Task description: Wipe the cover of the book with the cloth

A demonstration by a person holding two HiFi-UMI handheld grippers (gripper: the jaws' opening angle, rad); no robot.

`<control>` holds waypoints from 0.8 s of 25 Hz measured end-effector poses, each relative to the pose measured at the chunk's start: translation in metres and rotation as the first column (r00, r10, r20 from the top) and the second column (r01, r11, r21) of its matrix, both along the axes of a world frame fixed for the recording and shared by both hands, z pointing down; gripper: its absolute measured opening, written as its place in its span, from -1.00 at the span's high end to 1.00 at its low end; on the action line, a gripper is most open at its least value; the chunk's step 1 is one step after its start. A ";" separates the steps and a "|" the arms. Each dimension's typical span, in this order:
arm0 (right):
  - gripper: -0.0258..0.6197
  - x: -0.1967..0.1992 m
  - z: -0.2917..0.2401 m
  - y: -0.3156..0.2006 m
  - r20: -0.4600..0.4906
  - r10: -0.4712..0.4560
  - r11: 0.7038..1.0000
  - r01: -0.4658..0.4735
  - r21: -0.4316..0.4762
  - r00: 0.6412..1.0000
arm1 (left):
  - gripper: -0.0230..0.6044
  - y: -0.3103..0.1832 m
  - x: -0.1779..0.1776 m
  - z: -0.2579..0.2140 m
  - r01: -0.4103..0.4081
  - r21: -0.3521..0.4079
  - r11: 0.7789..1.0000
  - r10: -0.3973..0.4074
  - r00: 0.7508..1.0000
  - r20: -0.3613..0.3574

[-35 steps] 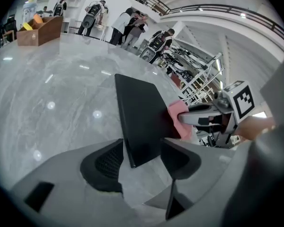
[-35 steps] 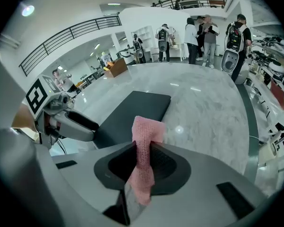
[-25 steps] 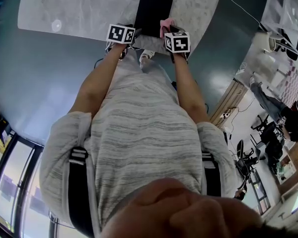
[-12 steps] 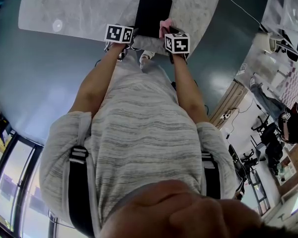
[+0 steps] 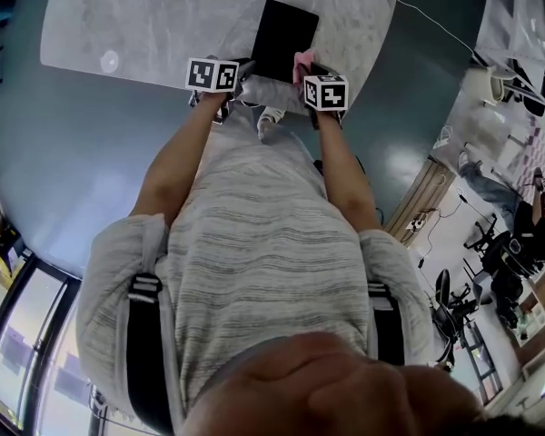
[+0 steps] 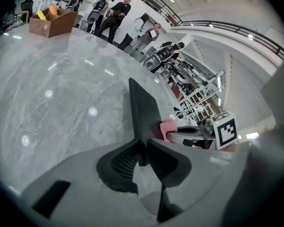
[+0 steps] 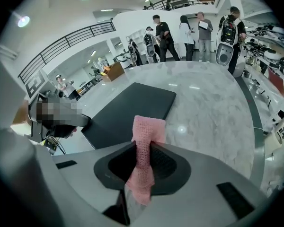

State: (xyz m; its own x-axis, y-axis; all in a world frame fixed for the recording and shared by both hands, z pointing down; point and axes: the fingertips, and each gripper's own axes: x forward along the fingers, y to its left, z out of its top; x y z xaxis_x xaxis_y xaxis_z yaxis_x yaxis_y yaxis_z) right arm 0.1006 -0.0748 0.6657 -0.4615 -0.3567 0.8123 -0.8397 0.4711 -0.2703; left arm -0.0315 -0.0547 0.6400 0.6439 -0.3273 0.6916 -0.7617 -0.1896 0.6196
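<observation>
left claw [image 6: 143, 144], just closing, clamps the near edge of the thin matte-black book [image 6: 143, 109]; right claw [image 7: 144, 145] grips the pink knit cloth [image 7: 148, 126]

No word, number or brand name can be read anywhere. The left marker cube [image 5: 212, 74] and the right marker cube [image 5: 326, 92] each carry black-and-white square code patterns, made of blocks, not letters or digits. The book [image 5: 284, 40] shows a plain black cover with no legible title. A white banner [image 5: 527, 66] at the right edge of the head view bears large black marks, cut off and too distorted to read. A dark maze-like emblem on the wall [image 7: 34, 82] in the right gripper view is not legible as text.
</observation>
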 end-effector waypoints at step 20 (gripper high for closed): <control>0.73 0.019 -0.031 0.004 0.050 0.055 0.998 -0.056 0.027 0.997 | 0.80 0.003 0.092 -0.087 -0.264 0.156 0.952 0.298 0.918 -0.264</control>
State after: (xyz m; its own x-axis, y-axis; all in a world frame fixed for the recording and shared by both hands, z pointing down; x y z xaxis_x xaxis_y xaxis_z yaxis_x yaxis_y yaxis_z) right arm 0.1198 -0.0703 0.6351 -0.4794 -0.4051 0.7785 -0.8508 0.4320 -0.2991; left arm 0.0609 -0.0521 0.5527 0.8829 -0.1709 0.4374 -0.4646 -0.4528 0.7610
